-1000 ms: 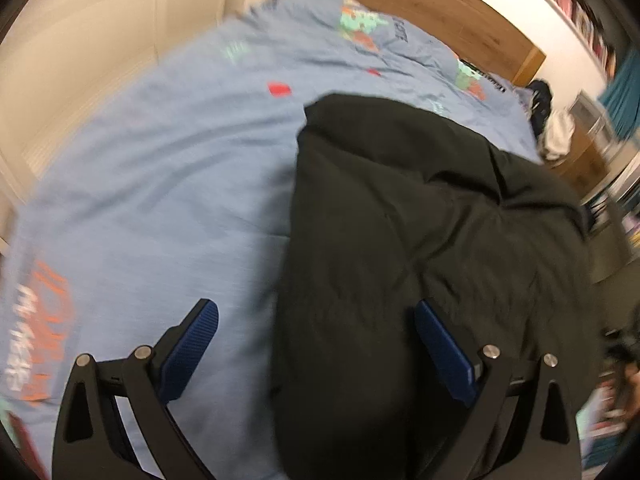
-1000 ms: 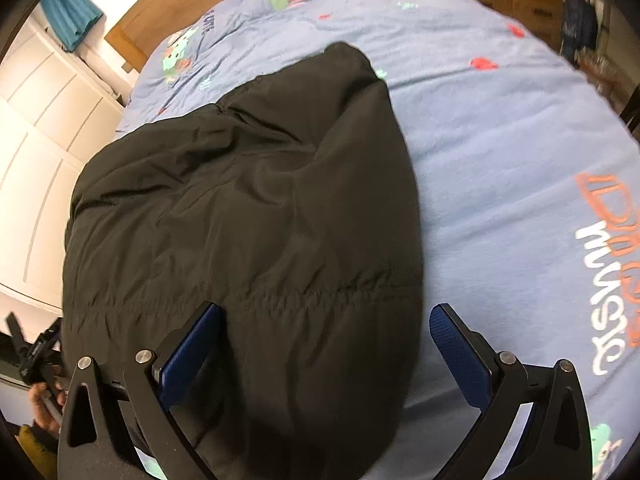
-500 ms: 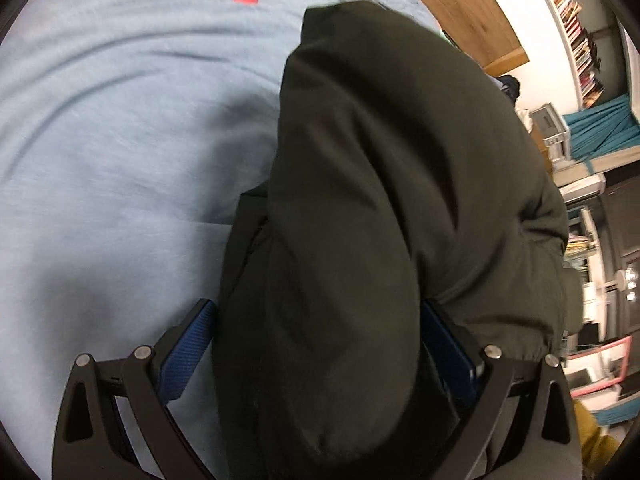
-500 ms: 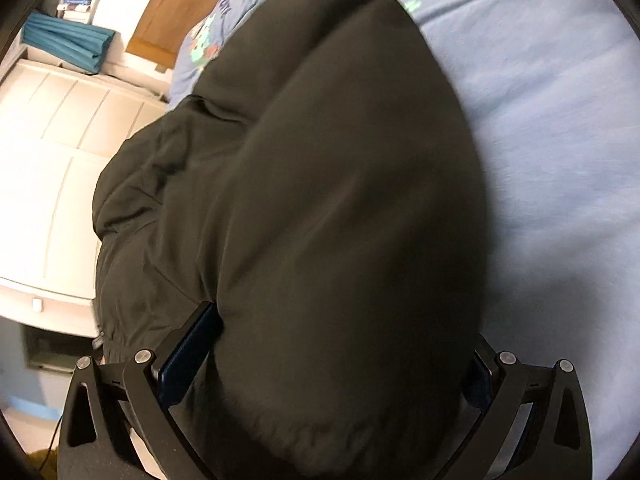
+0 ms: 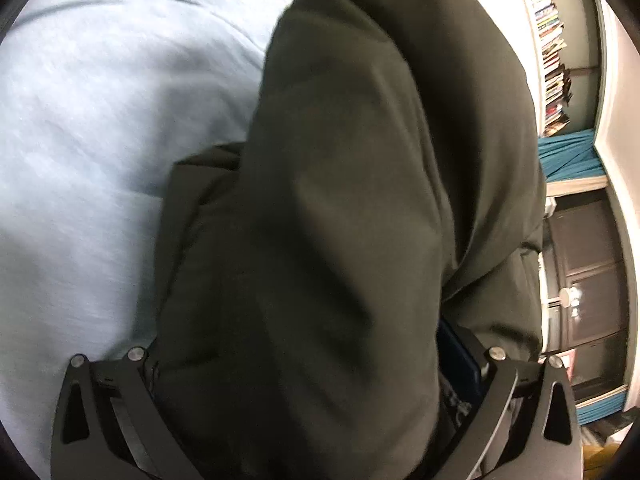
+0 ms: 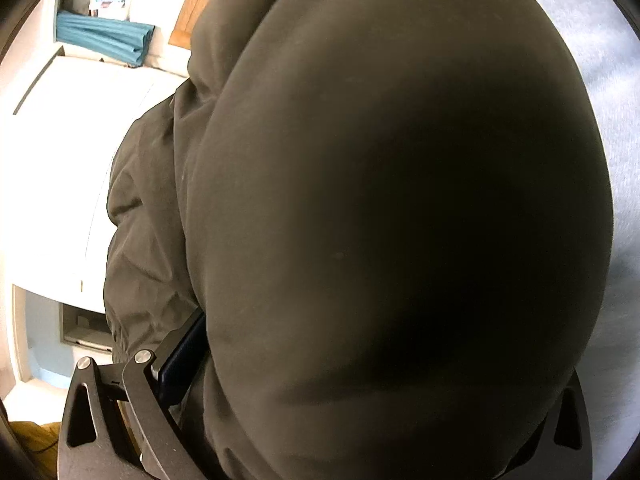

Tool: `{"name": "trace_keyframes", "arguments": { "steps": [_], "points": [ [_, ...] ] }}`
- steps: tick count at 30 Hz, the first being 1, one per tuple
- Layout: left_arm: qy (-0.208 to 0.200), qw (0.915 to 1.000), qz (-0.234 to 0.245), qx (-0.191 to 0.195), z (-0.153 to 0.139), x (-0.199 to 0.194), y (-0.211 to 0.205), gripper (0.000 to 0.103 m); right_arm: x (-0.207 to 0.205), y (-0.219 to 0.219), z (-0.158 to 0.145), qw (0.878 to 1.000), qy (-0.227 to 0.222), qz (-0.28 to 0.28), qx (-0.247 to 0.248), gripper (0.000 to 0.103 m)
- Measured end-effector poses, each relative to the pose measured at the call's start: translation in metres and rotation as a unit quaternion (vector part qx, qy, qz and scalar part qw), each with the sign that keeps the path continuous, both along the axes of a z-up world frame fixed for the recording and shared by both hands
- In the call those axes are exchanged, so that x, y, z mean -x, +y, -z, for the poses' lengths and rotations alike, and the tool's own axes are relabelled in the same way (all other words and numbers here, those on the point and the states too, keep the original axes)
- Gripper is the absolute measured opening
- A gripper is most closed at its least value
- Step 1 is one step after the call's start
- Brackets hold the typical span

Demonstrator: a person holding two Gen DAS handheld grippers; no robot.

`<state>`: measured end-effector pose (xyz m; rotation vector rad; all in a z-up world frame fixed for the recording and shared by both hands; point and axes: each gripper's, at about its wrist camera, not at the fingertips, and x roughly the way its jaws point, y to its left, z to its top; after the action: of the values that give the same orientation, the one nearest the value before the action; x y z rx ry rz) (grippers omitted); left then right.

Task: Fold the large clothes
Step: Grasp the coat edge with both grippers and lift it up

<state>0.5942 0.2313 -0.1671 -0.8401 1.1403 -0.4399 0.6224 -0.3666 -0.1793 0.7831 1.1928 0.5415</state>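
Observation:
A big dark olive padded jacket (image 5: 360,160) lies on a light blue bed cover (image 5: 100,120). My left gripper (image 5: 312,340) is open and pushed in low against the jacket's near end. Padded cloth bulges between the fingers. Only the right blue pad (image 5: 460,356) shows; the left one is buried. In the right wrist view the jacket (image 6: 400,180) fills nearly the whole frame. My right gripper (image 6: 360,340) is open too, with the bulk between its fingers. Its left pad (image 6: 180,360) presses on the cloth and its right finger is hidden.
The blue bed cover (image 6: 608,80) runs on beyond the jacket. A bookshelf (image 5: 552,40), teal cloth (image 5: 568,160) and a dark cabinet (image 5: 588,280) stand past the bed's edge. A white wardrobe (image 6: 60,160) and the wooden headboard (image 6: 192,12) show in the right wrist view.
Both grippers have dropped and moved forward into the jacket's near end. The cloth now bulges between the fingers and hides pads that were in plain view a second ago.

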Motion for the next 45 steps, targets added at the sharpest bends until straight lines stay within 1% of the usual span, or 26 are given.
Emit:
{"name": "trace_keyframes", "arguments": {
  "steps": [2, 5, 7, 8, 9, 10, 12, 13, 15, 16, 18, 20, 24, 26, 29, 32, 36, 38, 41, 45],
  "points": [
    [0.0, 1.0, -0.006, 0.007, 0.002, 0.001, -0.002, 0.103, -0.001, 0.001, 0.0, 1.0, 0.001, 0.006, 0.0, 0.103],
    [0.001, 0.9999, -0.013, 0.007, 0.003, 0.003, -0.008, 0.102, -0.003, 0.004, 0.0, 1.0, 0.005, 0.007, 0.0, 0.103],
    [0.004, 0.9999, -0.016, 0.005, 0.002, 0.006, -0.01, 0.099, -0.006, 0.007, 0.0, 1.0, 0.004, 0.009, -0.004, 0.103],
    [0.005, 0.9999, -0.015, 0.004, 0.001, 0.005, -0.012, 0.094, -0.005, 0.009, 0.0, 1.0, 0.003, 0.009, -0.005, 0.101],
    [0.004, 0.9999, -0.016, 0.005, 0.0, 0.009, -0.015, 0.085, -0.002, 0.012, 0.001, 1.0, 0.002, 0.008, -0.011, 0.095],
    [0.003, 0.9998, -0.016, 0.009, -0.001, 0.01, -0.018, 0.079, 0.001, 0.016, 0.003, 1.0, 0.004, 0.007, -0.021, 0.09],
    [0.0, 0.9998, -0.013, 0.018, -0.005, 0.01, -0.027, 0.057, 0.0, 0.02, 0.003, 0.999, 0.009, 0.007, -0.038, 0.069],
    [-0.002, 0.9998, -0.011, 0.018, -0.005, 0.005, -0.033, 0.053, -0.001, 0.023, 0.003, 0.999, 0.01, 0.006, -0.041, 0.065],
    [-0.004, 0.9998, -0.01, 0.019, -0.009, 0.005, -0.04, 0.041, -0.002, 0.029, 0.0, 0.999, 0.01, 0.002, -0.051, 0.049],
    [-0.006, 0.9998, -0.011, 0.017, -0.013, 0.005, -0.044, 0.038, -0.003, 0.032, -0.002, 0.999, 0.008, -0.001, -0.051, 0.046],
    [-0.011, 0.9998, -0.015, 0.01, -0.022, 0.009, -0.05, 0.031, -0.003, 0.038, -0.008, 0.999, 0.004, -0.006, -0.04, 0.035],
    [-0.015, 0.9996, -0.022, 0.009, -0.029, 0.012, -0.053, 0.027, -0.004, 0.046, -0.019, 1.0, -0.004, -0.011, -0.02, 0.03],
    [-0.025, 0.9986, -0.043, 0.015, -0.048, 0.024, -0.058, 0.022, 0.0, 0.056, -0.035, 1.0, 0.0, 0.001, 0.004, 0.027],
    [-0.024, 0.9982, -0.052, 0.016, -0.055, 0.029, -0.06, 0.021, 0.004, 0.06, -0.045, 1.0, -0.003, 0.009, 0.014, 0.026],
    [-0.035, 0.9976, -0.056, 0.018, -0.073, 0.037, -0.065, 0.019, 0.004, 0.069, -0.06, 1.0, -0.014, 0.015, 0.02, 0.022],
    [-0.049, 0.9967, -0.059, 0.026, -0.094, 0.05, -0.058, 0.018, 0.005, 0.061, -0.079, 0.999, -0.024, 0.021, 0.02, 0.021],
    [-0.062, 0.9954, -0.062, 0.04, -0.128, 0.072, -0.055, 0.018, 0.01, 0.056, -0.097, 0.999, -0.03, 0.025, 0.014, 0.019],
    [-0.066, 0.9953, -0.059, 0.04, -0.142, 0.079, -0.054, 0.018, 0.014, 0.056, -0.109, 0.999, -0.034, 0.029, 0.01, 0.019],
    [-0.078, 0.9949, -0.052, 0.035, -0.171, 0.097, -0.049, 0.018, 0.015, 0.061, -0.127, 0.999, -0.041, 0.03, 0.007, 0.019],
    [-0.091, 0.9939, -0.051, 0.037, -0.211, 0.122, -0.038, 0.018, 0.028, 0.062, -0.155, 0.998, -0.051, 0.032, -0.005, 0.019]
  ]
}}
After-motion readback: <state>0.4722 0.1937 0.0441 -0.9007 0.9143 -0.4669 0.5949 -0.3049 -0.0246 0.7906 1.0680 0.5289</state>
